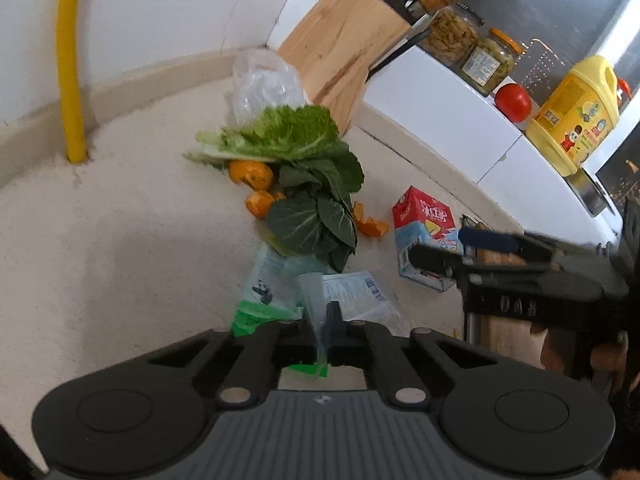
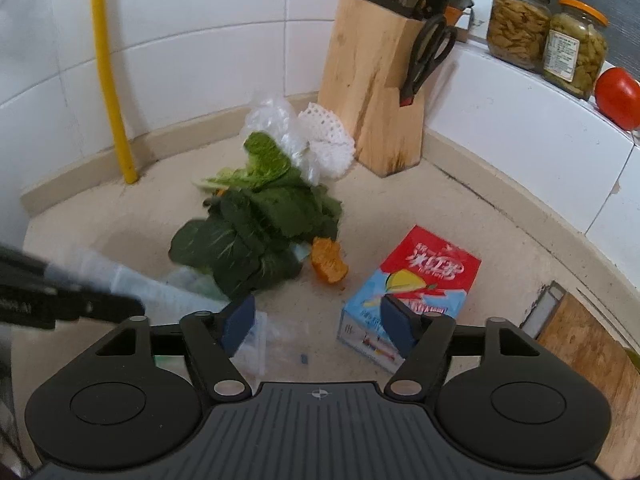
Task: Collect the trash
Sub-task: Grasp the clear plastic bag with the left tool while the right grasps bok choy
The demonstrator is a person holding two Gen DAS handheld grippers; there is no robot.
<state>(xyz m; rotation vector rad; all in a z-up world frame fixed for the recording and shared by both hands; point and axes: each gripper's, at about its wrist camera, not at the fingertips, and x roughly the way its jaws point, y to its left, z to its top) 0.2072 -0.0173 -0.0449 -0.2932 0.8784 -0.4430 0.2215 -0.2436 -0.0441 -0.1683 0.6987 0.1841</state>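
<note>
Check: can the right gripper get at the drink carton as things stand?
Probably yes. The right gripper is open, the drink carton lies on the counter just ahead with one pad already over its edge, and nothing lies between them.

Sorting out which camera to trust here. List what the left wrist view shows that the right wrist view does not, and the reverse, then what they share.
Only the left wrist view: the yellow oil jug on the ledge, and the left tongs shut on a clear plastic wrapper.

Only the right wrist view: white foam netting beside the knife block, black scissors in it, and the right tongs open just short of the carton.

Both: leafy greens, orange peel, drink carton, knife block, tomato, jars, yellow pipe.
</note>
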